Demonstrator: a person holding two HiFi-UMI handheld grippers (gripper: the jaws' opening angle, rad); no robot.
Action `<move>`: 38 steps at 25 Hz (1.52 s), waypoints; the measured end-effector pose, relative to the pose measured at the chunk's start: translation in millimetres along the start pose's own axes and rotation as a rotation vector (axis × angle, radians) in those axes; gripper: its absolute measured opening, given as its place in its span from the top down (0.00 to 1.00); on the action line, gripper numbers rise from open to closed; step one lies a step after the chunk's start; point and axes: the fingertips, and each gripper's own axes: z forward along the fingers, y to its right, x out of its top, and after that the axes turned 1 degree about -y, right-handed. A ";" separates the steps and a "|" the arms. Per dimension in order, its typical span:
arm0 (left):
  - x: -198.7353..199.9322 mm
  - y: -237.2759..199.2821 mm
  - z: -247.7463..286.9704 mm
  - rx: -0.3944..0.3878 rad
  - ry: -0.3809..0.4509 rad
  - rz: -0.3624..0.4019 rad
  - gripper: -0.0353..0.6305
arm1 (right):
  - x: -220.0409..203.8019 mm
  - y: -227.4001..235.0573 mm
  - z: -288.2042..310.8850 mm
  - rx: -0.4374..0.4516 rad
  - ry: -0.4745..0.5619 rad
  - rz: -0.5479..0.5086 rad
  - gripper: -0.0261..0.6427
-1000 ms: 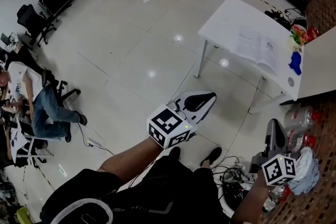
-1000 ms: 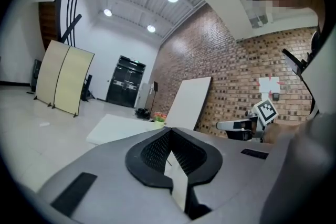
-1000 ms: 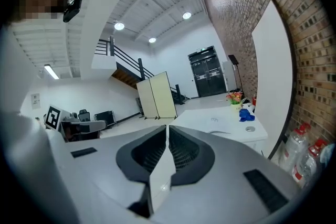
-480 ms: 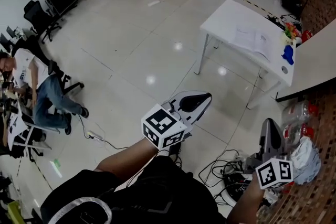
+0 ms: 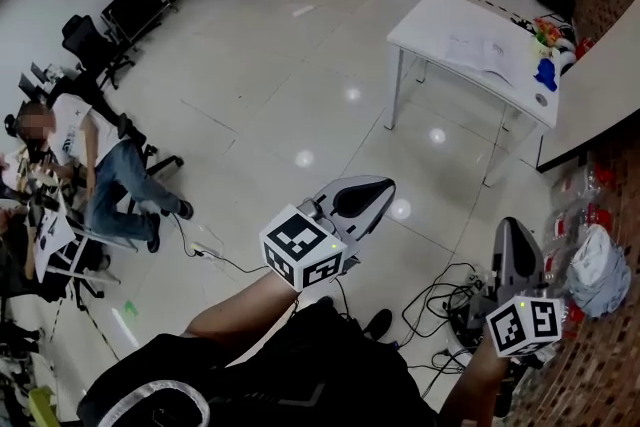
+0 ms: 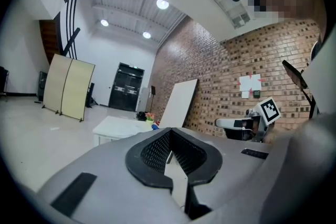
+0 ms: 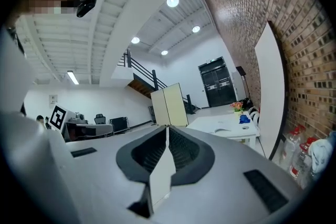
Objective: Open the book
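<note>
There are two grippers, the left gripper (image 5: 385,187) and the right gripper (image 5: 512,230), each with its jaws pressed together on nothing, above the tiled floor (image 5: 270,95). One book (image 5: 487,52) lies spread open on the single white table (image 5: 435,25), well apart from both. One person (image 5: 95,165) sits at the left. The book's print is too small to read, and the right edge cuts off the bottles (image 5: 585,200).

one table (image 5: 432,17), one book (image 5: 486,53), two claws (image 5: 372,192) (image 5: 512,237)

Both hand-held grippers (image 5: 385,185) (image 5: 508,225) closed, level.
</note>
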 end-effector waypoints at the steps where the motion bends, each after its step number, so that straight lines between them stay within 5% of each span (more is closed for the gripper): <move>1: 1.6 2.6 -8.4 -0.011 0.008 0.003 0.95 | 2.0 -9.2 -4.6 -0.006 0.008 -0.009 0.95; 8: 4.0 -0.5 -91.0 -0.092 0.076 0.011 0.95 | -14.2 -91.9 -37.0 -0.082 0.016 -0.021 0.95; 16: -17.9 -2.0 -169.0 -0.154 0.037 -0.019 0.95 | -37.2 -171.6 -74.6 -0.134 -0.018 -0.031 0.95; 38: 17.8 85.5 -185.8 -0.153 0.082 0.052 0.95 | -4.2 -169.6 -155.3 -0.124 0.061 -0.059 0.96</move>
